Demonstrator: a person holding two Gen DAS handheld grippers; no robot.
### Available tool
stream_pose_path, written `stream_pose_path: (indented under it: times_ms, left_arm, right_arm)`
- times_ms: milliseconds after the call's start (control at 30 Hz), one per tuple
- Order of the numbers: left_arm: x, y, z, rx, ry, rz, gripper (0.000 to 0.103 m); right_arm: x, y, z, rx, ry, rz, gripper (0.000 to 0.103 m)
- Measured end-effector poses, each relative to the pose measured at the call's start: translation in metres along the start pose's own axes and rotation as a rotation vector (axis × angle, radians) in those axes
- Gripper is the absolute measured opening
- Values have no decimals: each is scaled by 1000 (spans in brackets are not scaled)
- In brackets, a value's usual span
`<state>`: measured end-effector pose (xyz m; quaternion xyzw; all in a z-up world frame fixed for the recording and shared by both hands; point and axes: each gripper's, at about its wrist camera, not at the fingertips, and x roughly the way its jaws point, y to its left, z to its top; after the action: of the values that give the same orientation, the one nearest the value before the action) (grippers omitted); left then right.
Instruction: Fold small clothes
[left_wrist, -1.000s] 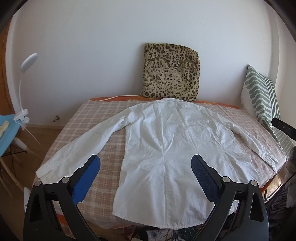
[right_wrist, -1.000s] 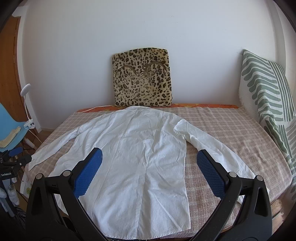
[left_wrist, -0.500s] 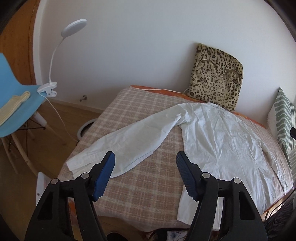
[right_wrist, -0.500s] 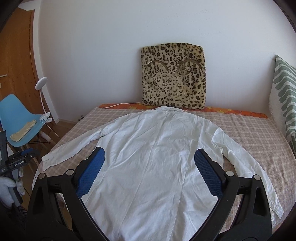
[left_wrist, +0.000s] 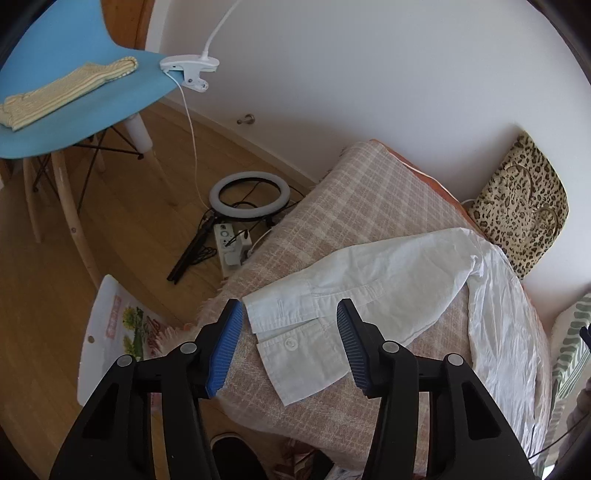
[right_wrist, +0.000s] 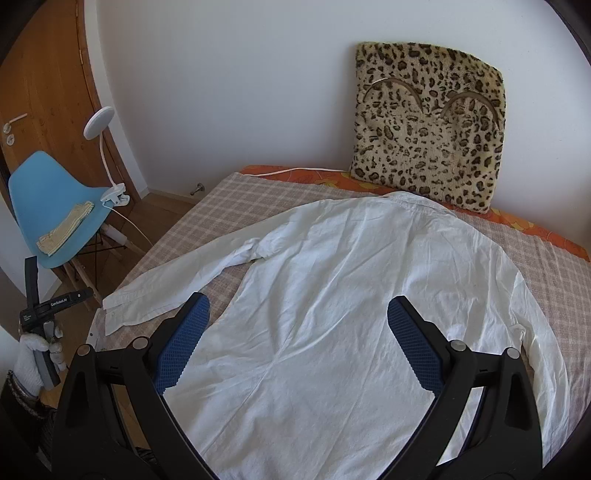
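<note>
A white long-sleeved shirt (right_wrist: 332, 295) lies flat, back up, on the checked bed cover (right_wrist: 207, 218), collar toward the far wall. Its left sleeve stretches toward the bed's left corner, with the buttoned cuff (left_wrist: 291, 332) at the end. My left gripper (left_wrist: 290, 332) is open and hovers just over that cuff, one jaw on each side. My right gripper (right_wrist: 297, 339) is open and empty above the lower back of the shirt. The left gripper also shows in the right wrist view (right_wrist: 40, 306), held in a white-gloved hand.
A leopard-print cushion (right_wrist: 428, 125) leans on the wall at the bed's head. A blue chair (left_wrist: 74, 85) with a folded striped cloth and a clip lamp (left_wrist: 192, 70) stands left of the bed. A ring light (left_wrist: 249, 195), a power strip and cables lie on the wooden floor.
My left gripper has swung left and down from over the shirt's body to the left sleeve cuff. My right gripper has shifted left over the shirt's back. Both stay open.
</note>
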<state>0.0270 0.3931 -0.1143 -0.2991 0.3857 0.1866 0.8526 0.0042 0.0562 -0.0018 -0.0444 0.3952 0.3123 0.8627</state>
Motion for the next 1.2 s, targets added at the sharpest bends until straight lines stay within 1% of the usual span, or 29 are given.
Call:
stream_pose_path:
  times_ms: [33, 100, 133, 200, 267, 333, 500, 600, 733, 767, 800, 833, 867, 900, 933, 1000, 1100, 1200]
  left_arm:
    - [4, 5, 1, -21, 16, -9, 48]
    - [12, 11, 2, -56, 40, -33, 45]
    - [15, 12, 2, -64, 50, -36, 45]
    - [22, 12, 4, -66, 66, -34, 45]
    - [30, 15, 5, -80, 82, -33, 45]
    - [35, 19, 7, -99, 94, -37, 45]
    - [48, 30, 10, -127, 116, -18, 45]
    - [55, 27, 12, -99, 122, 5, 45]
    - [61, 23, 14, -63, 115, 5, 44]
    - [62, 22, 15, -52, 118, -3, 33]
    - [65, 22, 15, -45, 126, -7, 26]
    - [66, 21, 15, -34, 122, 2, 24]
    - [66, 21, 15, -19, 118, 7, 19]
    - [67, 20, 15, -5, 118, 3, 10]
    - [67, 20, 15, -1, 119, -10, 7]
    - [62, 21, 15, -12, 101, -32, 4]
    - [44, 12, 16, 24, 48, -56, 4]
    - [21, -3, 16, 41, -6, -121, 3]
  right_arm:
    - [7, 2, 4, 9, 11, 18, 99]
    - [22, 6, 11, 22, 35, 55, 94]
    - [29, 9, 14, 25, 48, 62, 90]
    - [43, 13, 20, 30, 62, 71, 86]
    - [57, 17, 24, 32, 82, 67, 80]
    - [69, 22, 29, 27, 97, 73, 79]
    - [99, 35, 45, 2, 137, 76, 79]
    - [120, 39, 57, 8, 162, 66, 79]
    - [153, 42, 71, 54, 222, 82, 79]
    - [161, 42, 74, 67, 237, 84, 79]
    - [170, 43, 76, 76, 249, 88, 79]
    - [177, 44, 78, 81, 258, 87, 79]
    - [183, 45, 80, 84, 266, 83, 79]
    - [190, 46, 81, 86, 272, 78, 79]
    - [196, 48, 83, 86, 279, 75, 79]
    - [207, 50, 85, 88, 297, 72, 79]
    - [223, 55, 89, 73, 319, 76, 79]
    - [239, 59, 95, 68, 341, 71, 79]
